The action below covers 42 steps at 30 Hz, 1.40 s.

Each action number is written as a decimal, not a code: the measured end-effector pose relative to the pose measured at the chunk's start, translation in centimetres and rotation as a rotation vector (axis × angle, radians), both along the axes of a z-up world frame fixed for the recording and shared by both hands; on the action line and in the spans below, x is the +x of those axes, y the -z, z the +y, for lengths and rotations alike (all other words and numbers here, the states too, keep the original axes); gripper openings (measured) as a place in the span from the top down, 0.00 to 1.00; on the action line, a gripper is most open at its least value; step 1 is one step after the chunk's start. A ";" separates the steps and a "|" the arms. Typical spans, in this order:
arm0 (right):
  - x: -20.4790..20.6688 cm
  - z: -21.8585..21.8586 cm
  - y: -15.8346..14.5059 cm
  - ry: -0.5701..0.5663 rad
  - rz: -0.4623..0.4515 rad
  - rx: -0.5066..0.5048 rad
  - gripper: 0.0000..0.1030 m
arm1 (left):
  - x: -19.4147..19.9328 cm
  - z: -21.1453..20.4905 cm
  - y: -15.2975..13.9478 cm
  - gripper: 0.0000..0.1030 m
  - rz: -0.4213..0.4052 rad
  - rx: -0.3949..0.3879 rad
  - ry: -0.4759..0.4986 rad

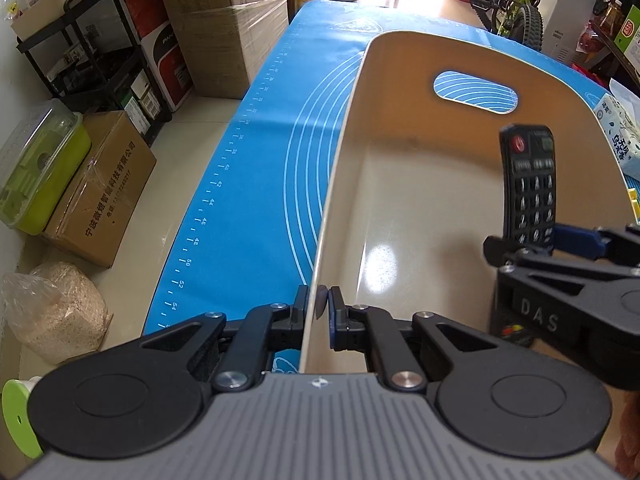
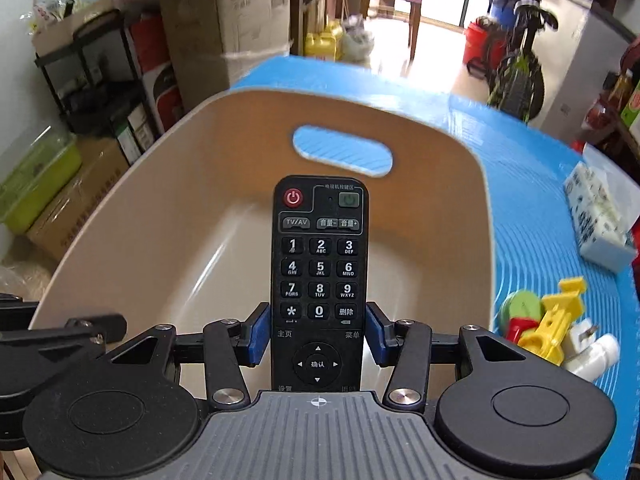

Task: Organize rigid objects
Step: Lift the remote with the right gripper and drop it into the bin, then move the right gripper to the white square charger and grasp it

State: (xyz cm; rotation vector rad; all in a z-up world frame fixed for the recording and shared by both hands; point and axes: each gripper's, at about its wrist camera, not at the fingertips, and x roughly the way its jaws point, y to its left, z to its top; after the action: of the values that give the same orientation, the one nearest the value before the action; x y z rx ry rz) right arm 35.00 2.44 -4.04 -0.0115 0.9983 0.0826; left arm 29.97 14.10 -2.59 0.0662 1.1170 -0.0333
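A beige plastic bin [image 1: 400,52] [image 2: 168,184] with an oval handle cut-out stands on a blue mat [image 1: 256,200]. My left gripper [image 1: 319,304] is shut on the bin's near-left wall, one pad outside and one inside. My right gripper [image 2: 318,332] is shut on a black remote control [image 2: 319,264], with blue pads pressing its two long sides. The remote hangs over the bin's hollow, buttons facing the camera. In the left wrist view the remote [image 1: 530,184] and the right gripper [image 1: 552,240] show at the right, inside the bin.
To the right of the bin on the mat [image 2: 540,208] lie a yellow toy [image 2: 556,320], a green and red piece [image 2: 520,312], a white plug adapter [image 2: 592,356] and a tissue pack [image 2: 596,216]. Cardboard boxes [image 1: 224,20], a black shelf and a bicycle [image 1: 512,4] stand beyond the table.
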 end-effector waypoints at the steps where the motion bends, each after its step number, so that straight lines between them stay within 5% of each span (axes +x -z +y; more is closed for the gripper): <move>1: 0.0 0.0 0.0 -0.002 -0.002 0.004 0.47 | 0.0 0.0 0.0 0.90 0.000 0.000 0.000; 11: -2.9 -2.6 -4.8 0.012 -0.141 0.067 0.35 | -0.1 -0.1 0.0 0.90 -0.002 -0.003 -0.002; 20: -7.0 -10.7 -7.7 0.159 -0.223 0.108 0.29 | -0.1 -0.1 0.0 0.90 -0.002 -0.004 -0.002; 32: -10.2 -17.4 -0.6 0.302 -0.063 0.043 0.27 | 0.0 -0.1 0.0 0.89 -0.003 -0.004 -0.001; 42: -12.3 -17.2 3.0 0.238 0.053 0.057 0.27 | -0.1 -0.1 0.1 0.89 -0.003 -0.003 -0.002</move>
State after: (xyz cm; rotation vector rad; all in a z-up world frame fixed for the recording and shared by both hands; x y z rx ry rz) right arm 22.72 -14.79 -6.99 0.1615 1.0439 -0.1070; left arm 29.92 14.01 -2.64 0.0625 1.1143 -0.0334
